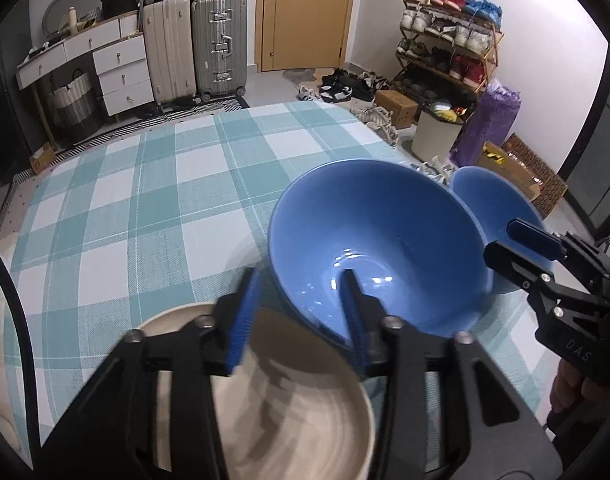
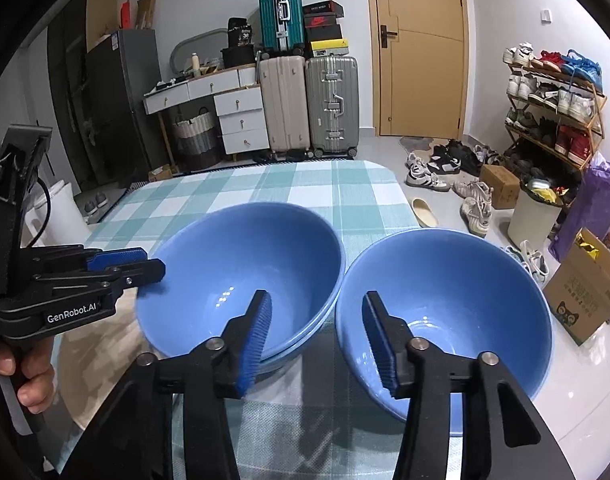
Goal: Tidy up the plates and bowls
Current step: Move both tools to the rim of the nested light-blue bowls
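I see the left gripper (image 1: 301,316) with its jaws spread wide and nothing between them; the ribbed blue pads (image 1: 241,320) straddle the near rim of the stacked blue bowls (image 1: 377,248). The right-hand pad sits inside that rim, the left-hand pad outside it, above the beige plate (image 1: 289,400). I see the right gripper (image 2: 317,336) likewise wide and empty, poised over the gap between the stacked blue bowls (image 2: 241,276) and the single blue bowl (image 2: 445,312). The two bowl rims lie just beside each other. The bowls are round, glossy and smooth. The single bowl rests near the right edge of the table (image 2: 265,184), which carries a woven teal-and-white checked cloth (image 1: 145,200). Open cloth extends beyond and to the left of the bowls.
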Demonstrator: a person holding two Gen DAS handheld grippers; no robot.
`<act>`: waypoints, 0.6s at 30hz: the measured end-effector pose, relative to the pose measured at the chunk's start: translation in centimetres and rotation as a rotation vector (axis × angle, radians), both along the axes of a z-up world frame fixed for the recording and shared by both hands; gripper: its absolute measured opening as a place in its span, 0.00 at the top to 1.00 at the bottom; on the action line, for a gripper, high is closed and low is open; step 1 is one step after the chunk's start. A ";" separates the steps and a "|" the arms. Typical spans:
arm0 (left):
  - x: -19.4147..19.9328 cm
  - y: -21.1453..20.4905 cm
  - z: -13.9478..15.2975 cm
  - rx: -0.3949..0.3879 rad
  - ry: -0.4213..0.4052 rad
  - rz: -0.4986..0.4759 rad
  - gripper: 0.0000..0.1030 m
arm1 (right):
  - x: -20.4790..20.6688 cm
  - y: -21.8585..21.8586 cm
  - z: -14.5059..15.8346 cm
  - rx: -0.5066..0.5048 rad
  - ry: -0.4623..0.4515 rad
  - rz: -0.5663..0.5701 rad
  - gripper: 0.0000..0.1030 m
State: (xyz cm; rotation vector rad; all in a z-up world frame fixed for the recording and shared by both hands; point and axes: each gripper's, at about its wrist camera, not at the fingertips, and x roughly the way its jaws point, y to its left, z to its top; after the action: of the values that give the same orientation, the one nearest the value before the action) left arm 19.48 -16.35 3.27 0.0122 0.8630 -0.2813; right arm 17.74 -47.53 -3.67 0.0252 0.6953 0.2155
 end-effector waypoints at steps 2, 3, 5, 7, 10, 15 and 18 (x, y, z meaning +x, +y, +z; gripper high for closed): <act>-0.5 -0.1 0.5 -0.020 -0.003 0.002 0.42 | -0.5 -0.6 0.5 0.008 -0.011 -0.007 0.37; -0.8 0.0 0.7 -0.036 -0.005 0.004 0.40 | -0.8 -0.9 0.7 0.013 -0.014 -0.013 0.23; -1.4 -0.2 1.2 -0.057 -0.004 0.009 0.26 | -1.3 -1.6 1.1 0.030 -0.012 -0.022 0.14; -2.2 -0.6 1.7 -0.066 -0.015 0.013 0.23 | -1.8 -2.3 1.4 0.025 -0.003 -0.031 0.08; -3.3 -1.8 2.2 -0.029 -0.048 0.012 0.20 | -2.9 -3.6 1.4 0.002 -0.007 -0.067 0.01; -4.6 -3.6 2.5 -0.038 -0.053 -0.010 0.01 | -4.2 -6.5 0.9 0.026 -0.001 -0.098 0.01; -5.3 -4.7 2.7 -0.037 -0.056 -0.020 0.01 | -4.9 -8.1 1.1 0.058 -0.008 -0.115 0.01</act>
State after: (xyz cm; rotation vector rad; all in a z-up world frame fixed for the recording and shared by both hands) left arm 14.18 -21.01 6.00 -0.0056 0.8023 -0.3140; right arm 12.86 -55.62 -2.55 0.1195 0.6778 0.1257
